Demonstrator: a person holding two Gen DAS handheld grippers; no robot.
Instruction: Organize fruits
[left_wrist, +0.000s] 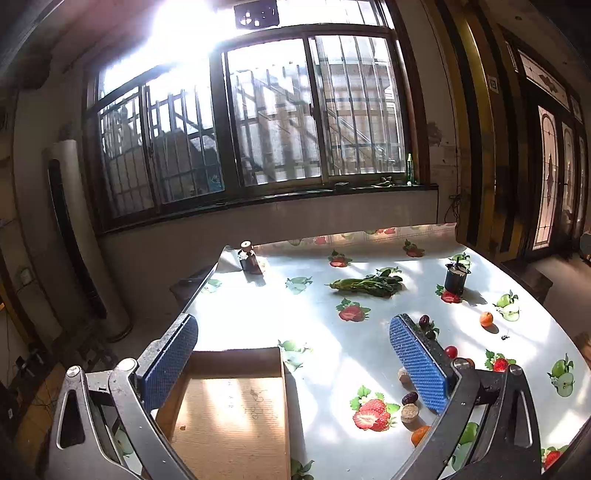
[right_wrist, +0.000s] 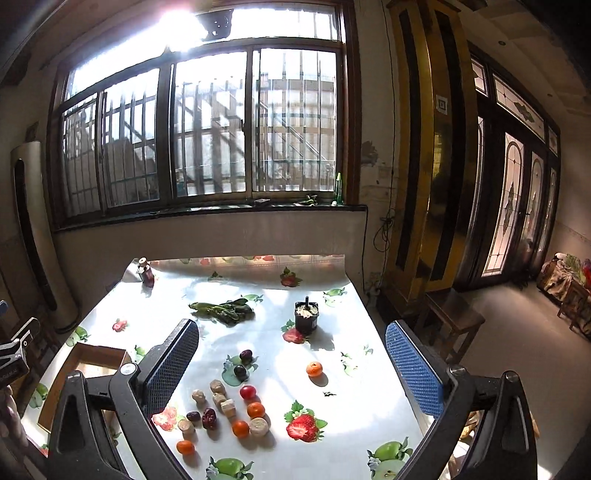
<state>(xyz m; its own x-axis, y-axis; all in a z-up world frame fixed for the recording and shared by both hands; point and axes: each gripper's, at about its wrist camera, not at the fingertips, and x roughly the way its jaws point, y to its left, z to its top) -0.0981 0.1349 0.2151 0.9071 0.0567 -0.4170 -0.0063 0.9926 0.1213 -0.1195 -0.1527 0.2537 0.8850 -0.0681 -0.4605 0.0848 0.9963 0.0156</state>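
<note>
Loose fruit lies on the fruit-print tablecloth (right_wrist: 354, 398): small oranges (right_wrist: 314, 369) (right_wrist: 256, 410) (right_wrist: 240, 428) (right_wrist: 185, 447), a red cherry tomato (right_wrist: 248, 392), dark plums (right_wrist: 246, 356) (right_wrist: 240, 370), dark red dates (right_wrist: 209, 418) and pale beige chunks (right_wrist: 258, 426). An empty shallow cardboard box (left_wrist: 236, 417) (right_wrist: 96, 360) lies at the table's left. My left gripper (left_wrist: 293, 363) is open above the box's right edge. My right gripper (right_wrist: 291, 363) is open and empty above the fruit cluster.
A bunch of green leafy vegetable (right_wrist: 225, 310) lies mid-table. A black cup with a straw (right_wrist: 306, 317) stands to its right. A small brown bottle (right_wrist: 146, 273) stands at the far left corner. A window wall is beyond; wooden stool (right_wrist: 454, 325) right of the table.
</note>
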